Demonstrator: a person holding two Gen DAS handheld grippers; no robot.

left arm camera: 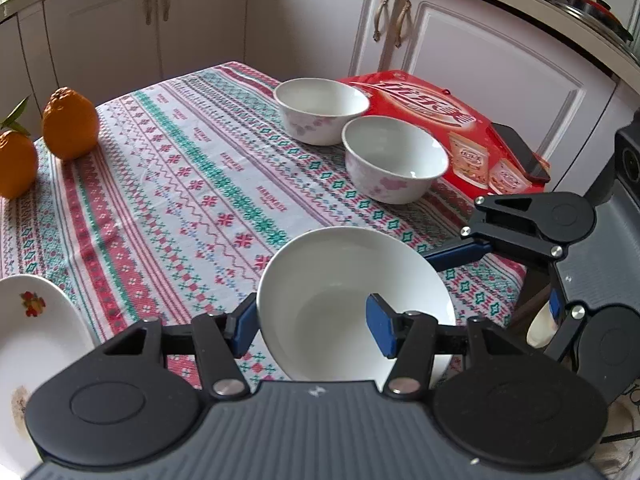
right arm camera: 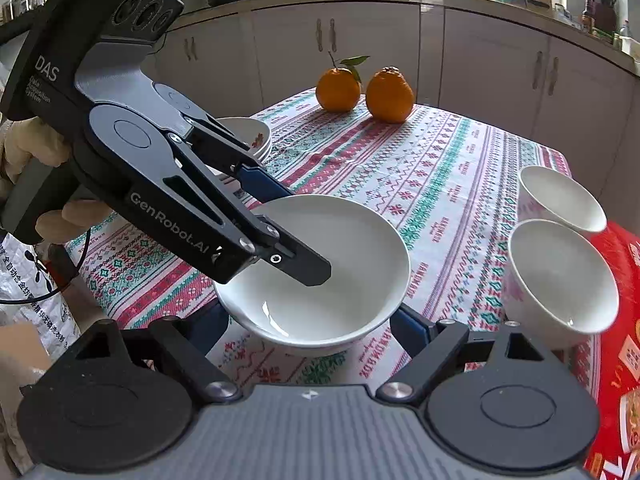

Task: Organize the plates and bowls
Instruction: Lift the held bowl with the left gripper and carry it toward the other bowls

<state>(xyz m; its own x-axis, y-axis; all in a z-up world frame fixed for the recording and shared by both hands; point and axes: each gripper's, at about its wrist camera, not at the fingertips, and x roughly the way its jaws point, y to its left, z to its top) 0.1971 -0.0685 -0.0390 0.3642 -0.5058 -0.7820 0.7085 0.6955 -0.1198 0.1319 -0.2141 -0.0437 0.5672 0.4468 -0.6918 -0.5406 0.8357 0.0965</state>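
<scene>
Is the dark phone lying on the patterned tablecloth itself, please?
No, the dark phone lies on the red printed box, at its right-hand edge, not on the patterned tablecloth.

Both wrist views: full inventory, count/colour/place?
Plain white ceramic bowl: 1, near table edge, rim between left gripper's fingers.
White bowls with pink flowers: 2, side by side by red box.
White fruit-print plates: stack, exact count unclear, near corner.
Oranges: 2, far corner.
Red printed box: 1, table's side.
Black phone: 1, on box.
Patterned tablecloth: 1, covering table.
Left gripper: shut on bowl rim.
Right gripper: open, straddling bowl.
</scene>
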